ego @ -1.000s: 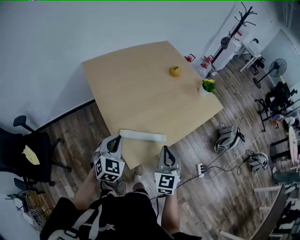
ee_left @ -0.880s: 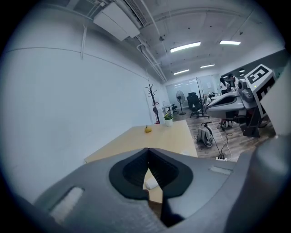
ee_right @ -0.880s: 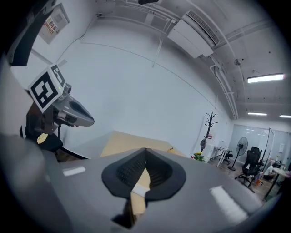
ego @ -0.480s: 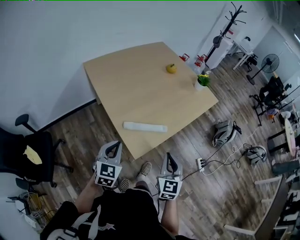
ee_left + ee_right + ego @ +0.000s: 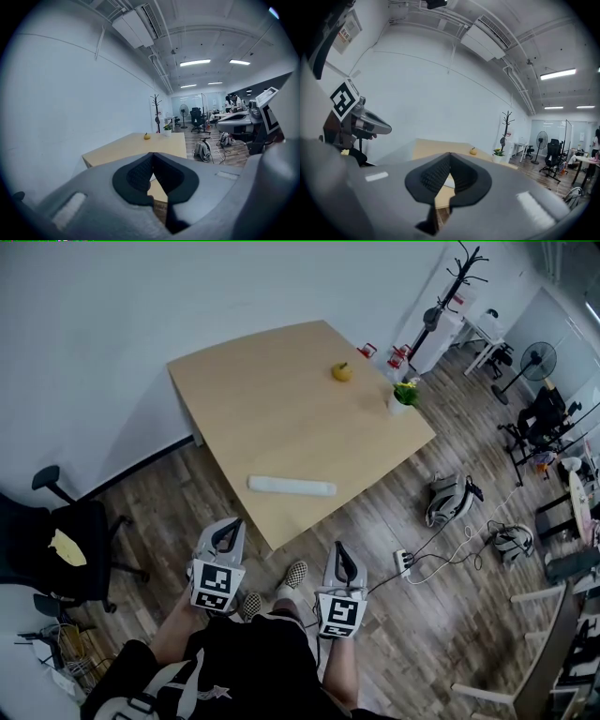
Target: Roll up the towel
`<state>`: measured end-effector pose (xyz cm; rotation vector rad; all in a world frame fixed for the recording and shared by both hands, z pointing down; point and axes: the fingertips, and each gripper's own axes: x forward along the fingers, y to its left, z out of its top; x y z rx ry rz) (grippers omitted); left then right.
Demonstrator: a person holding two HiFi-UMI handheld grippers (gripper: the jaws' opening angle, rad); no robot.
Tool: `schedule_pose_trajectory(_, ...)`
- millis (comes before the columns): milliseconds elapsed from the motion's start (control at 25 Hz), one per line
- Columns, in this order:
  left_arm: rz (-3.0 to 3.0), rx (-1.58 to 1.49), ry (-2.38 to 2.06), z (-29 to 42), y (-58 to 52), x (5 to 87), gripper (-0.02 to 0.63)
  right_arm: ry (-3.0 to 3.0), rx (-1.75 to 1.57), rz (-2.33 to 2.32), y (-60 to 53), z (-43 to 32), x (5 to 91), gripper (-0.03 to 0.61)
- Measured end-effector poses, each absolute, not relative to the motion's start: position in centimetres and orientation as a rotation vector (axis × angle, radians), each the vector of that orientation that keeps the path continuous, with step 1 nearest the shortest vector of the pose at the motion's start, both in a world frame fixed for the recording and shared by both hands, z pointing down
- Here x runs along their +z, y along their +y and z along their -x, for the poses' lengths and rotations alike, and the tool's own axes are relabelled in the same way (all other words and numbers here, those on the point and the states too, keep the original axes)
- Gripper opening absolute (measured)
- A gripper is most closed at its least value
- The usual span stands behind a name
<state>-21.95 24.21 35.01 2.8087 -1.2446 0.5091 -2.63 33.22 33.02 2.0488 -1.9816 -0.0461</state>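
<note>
White rolled cloth towel (image 5: pixel 292 487) judged finished on light wooden bench (image 5: pixel 272 399). Left gripper (image 5: pixel 228 529), right gripper (image 5: pixel 339 551): fingers pressed together, empty, held clear. Roll best left untouched.

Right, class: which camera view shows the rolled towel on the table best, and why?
The head view: there the towel lies in full, rolled, near the front edge of the table. The right gripper view shows only a white sliver of the towel behind its shut jaws. In the left gripper view, the shut jaws hide it.
</note>
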Motion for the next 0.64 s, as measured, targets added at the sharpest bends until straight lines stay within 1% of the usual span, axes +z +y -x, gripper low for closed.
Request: schedule_pose_trajectory(640,-2.813,0.531,-1.233,21.9,25.2,35.7,0.009,-1.98,-0.076,-2.026,34.2,2.9,33.1,0.006)
